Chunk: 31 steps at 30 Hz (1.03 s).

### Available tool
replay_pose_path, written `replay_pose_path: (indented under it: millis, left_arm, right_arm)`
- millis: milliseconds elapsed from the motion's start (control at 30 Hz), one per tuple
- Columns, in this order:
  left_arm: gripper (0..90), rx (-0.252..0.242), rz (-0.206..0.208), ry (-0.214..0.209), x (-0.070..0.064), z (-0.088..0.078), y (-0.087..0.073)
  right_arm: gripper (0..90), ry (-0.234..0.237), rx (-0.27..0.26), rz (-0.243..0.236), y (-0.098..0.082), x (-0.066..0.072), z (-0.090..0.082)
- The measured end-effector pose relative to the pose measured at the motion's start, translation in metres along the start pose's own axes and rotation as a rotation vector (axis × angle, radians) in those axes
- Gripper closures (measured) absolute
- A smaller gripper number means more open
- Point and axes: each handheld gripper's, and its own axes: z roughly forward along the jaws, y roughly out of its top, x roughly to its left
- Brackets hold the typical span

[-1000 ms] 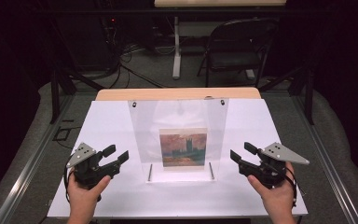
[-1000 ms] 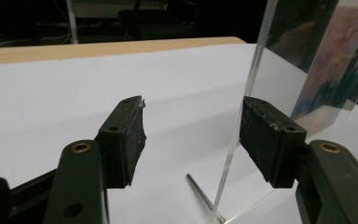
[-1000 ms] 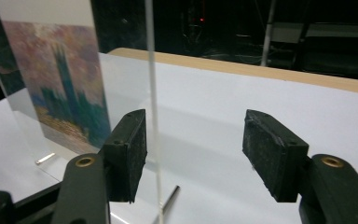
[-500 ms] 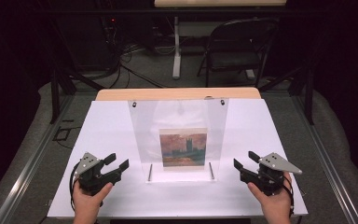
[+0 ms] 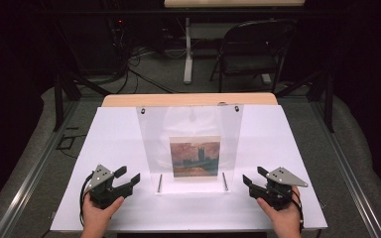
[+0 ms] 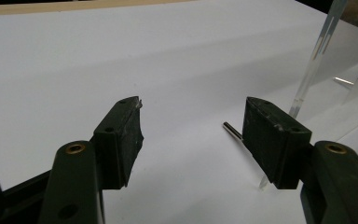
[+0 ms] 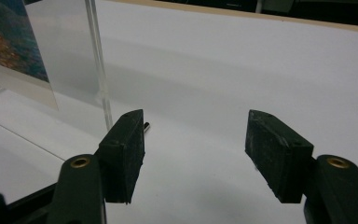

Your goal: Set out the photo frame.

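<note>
Two grippers flank the clear acrylic picture stand (image 5: 191,144) mid-counter (image 5: 297,144): left gripper (image 5: 127,176) and right gripper (image 5: 252,176), fingers wide, empty, low beside its front corners, likely staged to grasp its edges.

The desk (image 5: 287,148) has a white top with a strip of pale wood along its far edge. It stands on a grey carpeted floor (image 5: 158,74). Beyond it the room is dark, almost black at the walls. A black folding chair (image 5: 253,47) stands behind the desk to the right, near the white leg of another table (image 5: 188,49). Black cables (image 5: 144,52) lie tangled on the floor to the left. Dark metal frame bars (image 5: 59,94) rise on both sides.
</note>
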Motion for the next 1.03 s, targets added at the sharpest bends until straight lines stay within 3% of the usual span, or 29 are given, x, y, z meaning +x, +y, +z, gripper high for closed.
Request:
replay_pose_path:
  millis: [100, 467, 700, 1033]
  left_arm:
    - [37.4, 0.027, 0.012, -0.005, -0.002, 0.004, -0.001]
    - [37.4, 0.071, -0.006, -0.016, 0.0, 0.01, -0.004]
    - [37.2, 0.082, -0.019, -0.014, 0.002, 0.011, -0.004]
    - [37.2, 0.077, -0.055, -0.016, 0.005, 0.01, -0.005]
  right_arm:
    - [37.0, 0.011, 0.038, 0.004, -0.003, -0.001, 0.004]
    - [37.0, 0.016, 0.078, 0.07, -0.009, -0.011, 0.011]
    - [37.0, 0.021, 0.087, 0.105, -0.011, -0.015, 0.013]
    - [37.0, 0.019, 0.092, 0.106, -0.012, -0.016, 0.013]
